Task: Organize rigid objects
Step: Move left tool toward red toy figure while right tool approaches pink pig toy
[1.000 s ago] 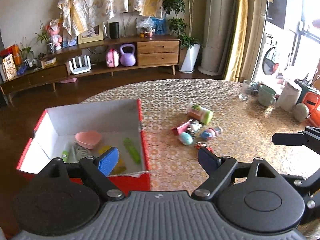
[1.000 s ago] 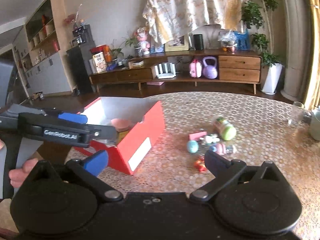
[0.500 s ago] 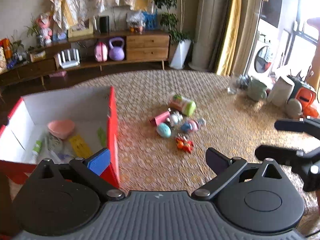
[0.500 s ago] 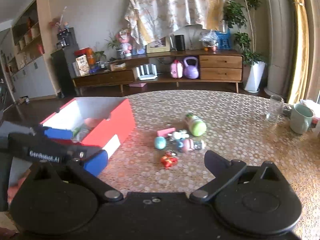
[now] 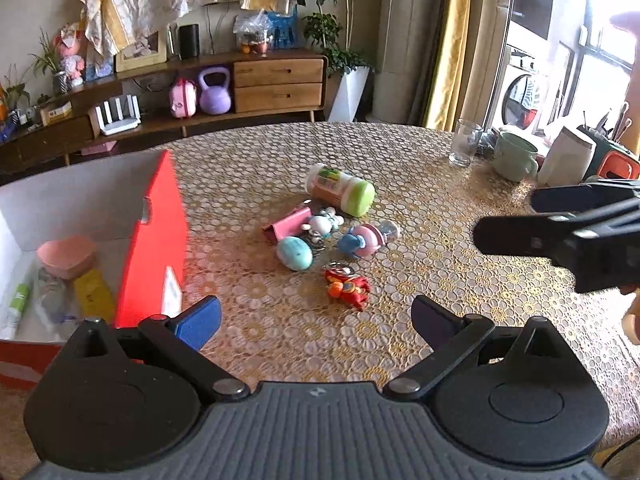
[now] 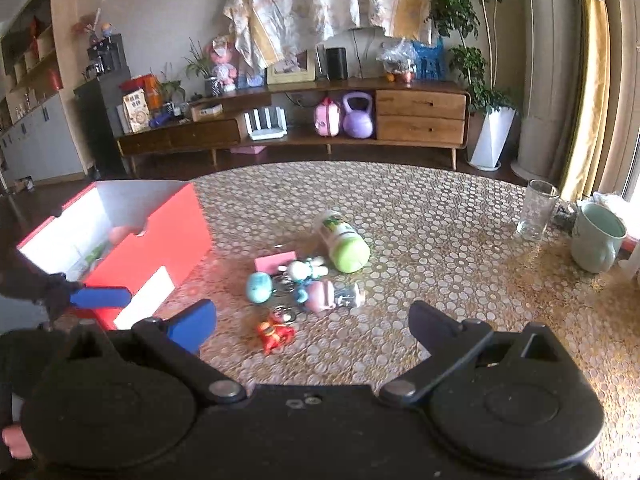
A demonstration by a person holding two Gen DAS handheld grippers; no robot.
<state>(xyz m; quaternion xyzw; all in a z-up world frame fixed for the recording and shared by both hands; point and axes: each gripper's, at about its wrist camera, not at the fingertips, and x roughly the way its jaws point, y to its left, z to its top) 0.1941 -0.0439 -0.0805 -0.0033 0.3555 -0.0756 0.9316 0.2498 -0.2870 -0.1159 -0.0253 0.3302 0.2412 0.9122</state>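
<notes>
Small rigid items lie clustered mid-table: a green-capped bottle (image 5: 341, 189) on its side, a pink card (image 5: 288, 225), a teal egg (image 5: 295, 253), a white figure (image 5: 322, 222), a pink and blue toy (image 5: 365, 239) and a red toy (image 5: 347, 286). To their left stands a red box (image 5: 154, 240) with a pink heart dish (image 5: 66, 255) and other items inside. My left gripper (image 5: 316, 318) is open and empty, just short of the red toy. My right gripper (image 6: 312, 326) is open too, with the red toy (image 6: 275, 332) ahead between its fingers, untouched.
A clear glass (image 5: 464, 142), a pale green mug (image 5: 514, 156) and a white container (image 5: 566, 162) stand at the table's far right. The right gripper's fingers (image 5: 560, 236) reach in from the right in the left wrist view. A wooden sideboard (image 6: 320, 120) lines the back wall.
Both grippers moved right and down toward the toy cluster; the red box slid to the left of both views. The left jaws stand wider than a second ago.
</notes>
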